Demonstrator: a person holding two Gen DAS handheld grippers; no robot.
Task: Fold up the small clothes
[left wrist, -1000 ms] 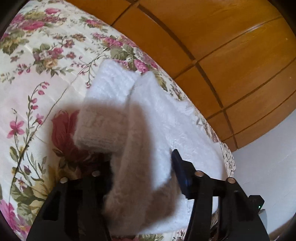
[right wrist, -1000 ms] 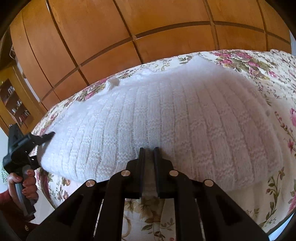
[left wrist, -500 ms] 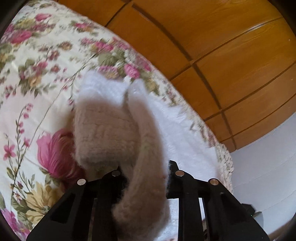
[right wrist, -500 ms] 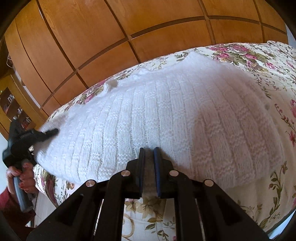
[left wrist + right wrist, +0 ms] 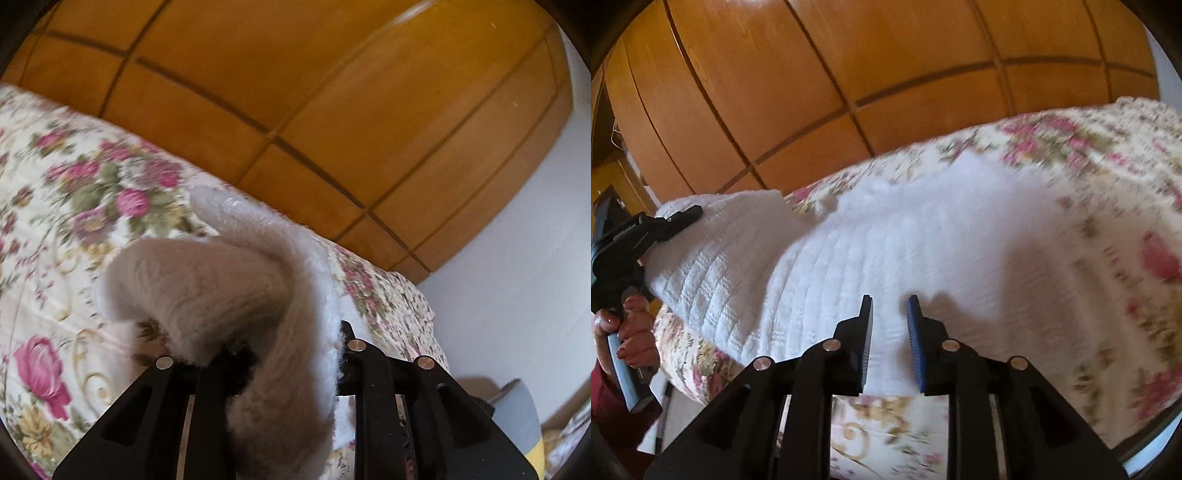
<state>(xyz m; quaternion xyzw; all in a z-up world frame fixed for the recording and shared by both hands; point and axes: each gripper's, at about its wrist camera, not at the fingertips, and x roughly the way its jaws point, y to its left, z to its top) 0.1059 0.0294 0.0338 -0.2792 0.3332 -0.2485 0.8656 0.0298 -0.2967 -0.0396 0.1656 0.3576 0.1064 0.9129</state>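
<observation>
A white knitted sweater (image 5: 894, 251) lies on the floral bedspread (image 5: 1100, 206). In the right wrist view its left part is lifted and curled over, held by my left gripper (image 5: 683, 218). In the left wrist view my left gripper (image 5: 280, 354) is shut on a thick bunch of the sweater (image 5: 221, 288), which hides the fingertips. My right gripper (image 5: 889, 306) is open, its jaws apart just above the sweater's near edge, holding nothing.
A wooden panelled wardrobe (image 5: 849, 66) runs behind the bed. A white wall (image 5: 517, 258) stands at the right of the left wrist view. The person's hand (image 5: 631, 325) grips the left tool's handle at the bed's left edge.
My right gripper has opened and let go of the sweater's near edge. My left gripper has lifted its part of the sweater and carried it over toward the middle.
</observation>
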